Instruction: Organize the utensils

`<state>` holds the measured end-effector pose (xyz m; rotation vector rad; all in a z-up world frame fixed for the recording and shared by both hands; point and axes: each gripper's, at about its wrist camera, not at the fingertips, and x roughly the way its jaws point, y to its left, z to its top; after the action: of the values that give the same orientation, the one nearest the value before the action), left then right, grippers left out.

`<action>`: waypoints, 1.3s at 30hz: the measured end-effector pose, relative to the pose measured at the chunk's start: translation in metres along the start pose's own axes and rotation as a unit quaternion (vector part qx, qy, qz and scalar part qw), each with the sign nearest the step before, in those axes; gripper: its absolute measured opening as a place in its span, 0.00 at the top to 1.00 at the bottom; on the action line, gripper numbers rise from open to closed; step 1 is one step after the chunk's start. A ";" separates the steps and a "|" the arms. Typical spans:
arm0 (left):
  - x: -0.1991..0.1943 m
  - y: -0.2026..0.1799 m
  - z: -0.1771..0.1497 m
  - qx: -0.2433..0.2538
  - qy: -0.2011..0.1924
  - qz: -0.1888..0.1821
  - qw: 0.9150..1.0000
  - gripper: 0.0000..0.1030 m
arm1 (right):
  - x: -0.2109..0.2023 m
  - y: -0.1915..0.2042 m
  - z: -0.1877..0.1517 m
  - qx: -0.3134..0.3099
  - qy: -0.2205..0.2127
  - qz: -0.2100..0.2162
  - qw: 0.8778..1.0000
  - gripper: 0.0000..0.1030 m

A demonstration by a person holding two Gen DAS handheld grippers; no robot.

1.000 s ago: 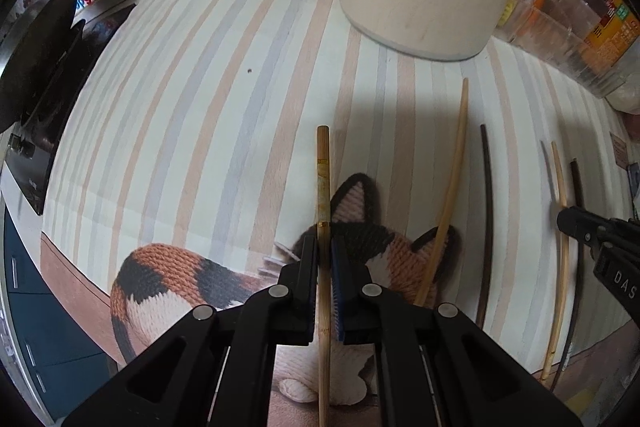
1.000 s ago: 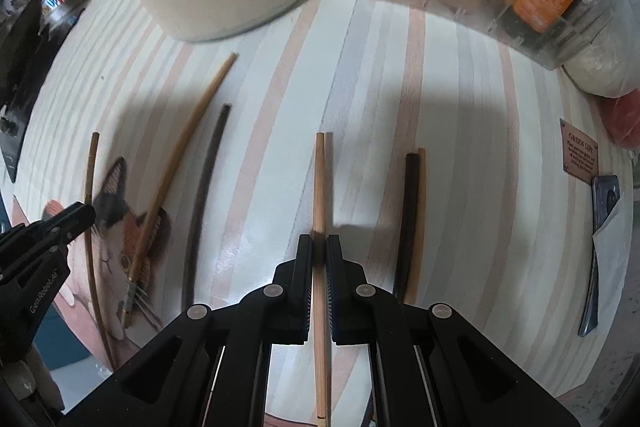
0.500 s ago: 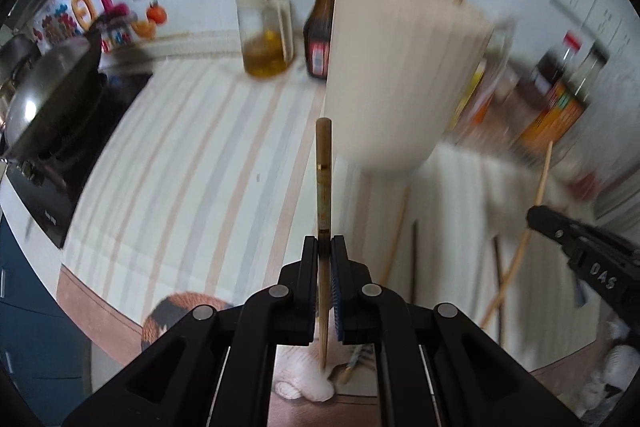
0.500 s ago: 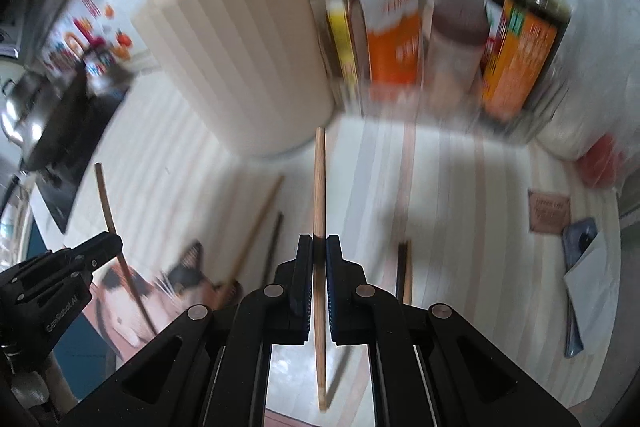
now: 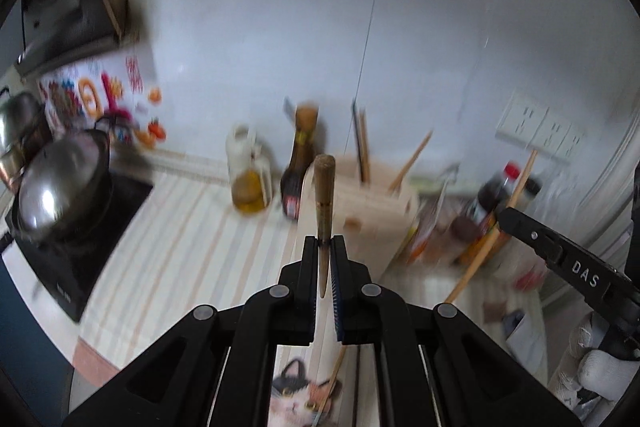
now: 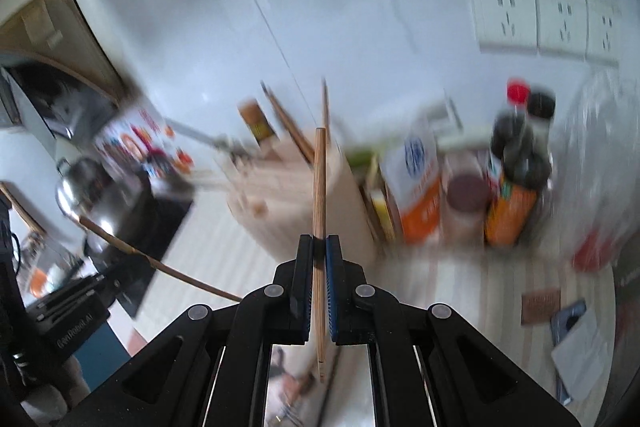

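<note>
My left gripper is shut on a brown chopstick and holds it well above the counter, in front of the cream ribbed utensil holder. My right gripper is shut on a light wooden chopstick, also raised, facing the same holder, which has several chopsticks standing in it. The right gripper and its chopstick show at the right of the left wrist view. The left gripper's chopstick crosses the left of the right wrist view. A chopstick lies on the striped mat below.
An oil jug and a dark sauce bottle stand behind the holder. Bottles and jars crowd the right. A pot sits on the stove at left. The cat picture on the mat is below.
Both grippers have lifted their chopsticks off the mat and risen high above the counter, tilting up toward the holder and wall. Both stay shut on their chopsticks.
</note>
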<state>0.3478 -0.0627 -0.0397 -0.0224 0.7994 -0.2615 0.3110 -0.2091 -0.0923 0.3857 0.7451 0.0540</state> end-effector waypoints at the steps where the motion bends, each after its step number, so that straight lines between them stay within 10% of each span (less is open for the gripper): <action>1: -0.006 -0.002 0.011 0.003 -0.010 -0.004 1.000 0.96 | -0.006 0.004 0.012 -0.003 -0.013 0.003 1.000 0.94; 17: -0.003 -0.018 0.128 0.034 -0.076 -0.015 0.996 0.96 | -0.028 0.046 0.151 -0.050 -0.122 0.001 0.991 0.94; 39: 0.112 -0.010 0.136 0.021 0.015 -0.031 0.999 0.97 | 0.103 0.008 0.152 -0.039 -0.063 -0.023 0.997 0.94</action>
<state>0.5174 -0.1096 -0.0224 -0.0043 0.8235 -0.3371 0.4894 -0.2320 -0.0553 0.2938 0.6247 0.0158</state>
